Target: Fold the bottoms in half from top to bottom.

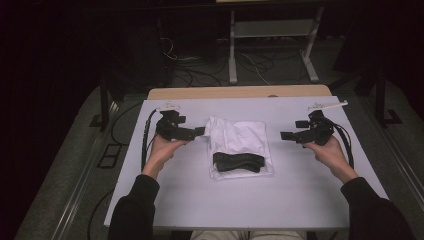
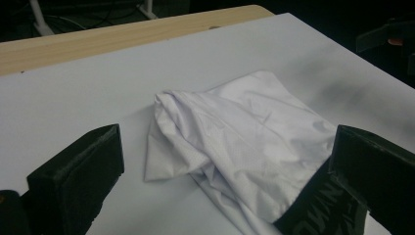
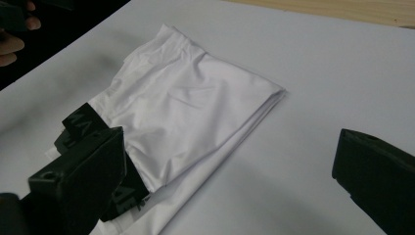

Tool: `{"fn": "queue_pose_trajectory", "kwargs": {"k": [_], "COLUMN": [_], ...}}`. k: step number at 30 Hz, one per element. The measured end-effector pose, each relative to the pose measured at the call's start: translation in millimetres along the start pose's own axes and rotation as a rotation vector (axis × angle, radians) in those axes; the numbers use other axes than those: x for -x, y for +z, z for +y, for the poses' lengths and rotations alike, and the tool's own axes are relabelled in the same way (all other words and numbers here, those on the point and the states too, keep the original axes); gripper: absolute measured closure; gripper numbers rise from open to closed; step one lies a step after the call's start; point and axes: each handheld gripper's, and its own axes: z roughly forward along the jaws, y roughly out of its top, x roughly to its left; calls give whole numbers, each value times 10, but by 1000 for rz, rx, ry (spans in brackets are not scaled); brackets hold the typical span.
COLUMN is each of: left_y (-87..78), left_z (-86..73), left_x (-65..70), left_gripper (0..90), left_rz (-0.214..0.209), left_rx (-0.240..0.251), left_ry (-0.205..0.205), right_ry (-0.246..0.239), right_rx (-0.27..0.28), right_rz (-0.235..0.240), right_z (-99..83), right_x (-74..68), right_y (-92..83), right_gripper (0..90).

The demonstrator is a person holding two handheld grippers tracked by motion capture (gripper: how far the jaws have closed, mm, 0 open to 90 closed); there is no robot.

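A folded white garment (image 1: 240,142) lies in the middle of the white table (image 1: 280,200), with its black waistband (image 1: 238,161) across the near end. My left gripper (image 1: 200,131) hovers at the garment's far left corner, jaws wide apart and holding nothing. In the left gripper view the garment (image 2: 235,132) sits between the jaws of that gripper (image 2: 230,152), with the waistband (image 2: 318,205) by the right jaw. My right gripper (image 1: 286,135) stands open, a short way to the garment's right. In the right gripper view the garment (image 3: 186,112) and waistband (image 3: 80,122) lie ahead of that gripper (image 3: 230,152).
A wooden tabletop edge (image 1: 240,92) runs behind the white surface. A white strip (image 1: 330,105) lies at the far right corner. On the dark floor beyond are a metal stand (image 1: 270,45) and cables. The other hand (image 3: 14,29) shows at the right gripper view's top left.
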Motion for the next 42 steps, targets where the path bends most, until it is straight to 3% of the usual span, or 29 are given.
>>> {"fn": "queue_pose_trajectory", "kwargs": {"k": [13,20,30,42], "left_y": [-202,-294,-459,-612], "left_z": [-189,-292,-477,-733], "left_x": [58,147,225,204], "left_gripper": [0,0,0,0], "left_rz": [-6,-13,5,35], "left_rx": [28,31,55,94], "left_ry": [4,26,42,13], "right_ry": [-20,-33,-43,-39], "right_rx": [4,7,11,29], "right_rz": [-27,-36,-52,-79], "right_z": [-251,-390,-580,-808], "right_x": [-35,-80,-148,-205], "right_y": [-244,-338,-439,-553], "right_gripper": [0,0,0,0]}}
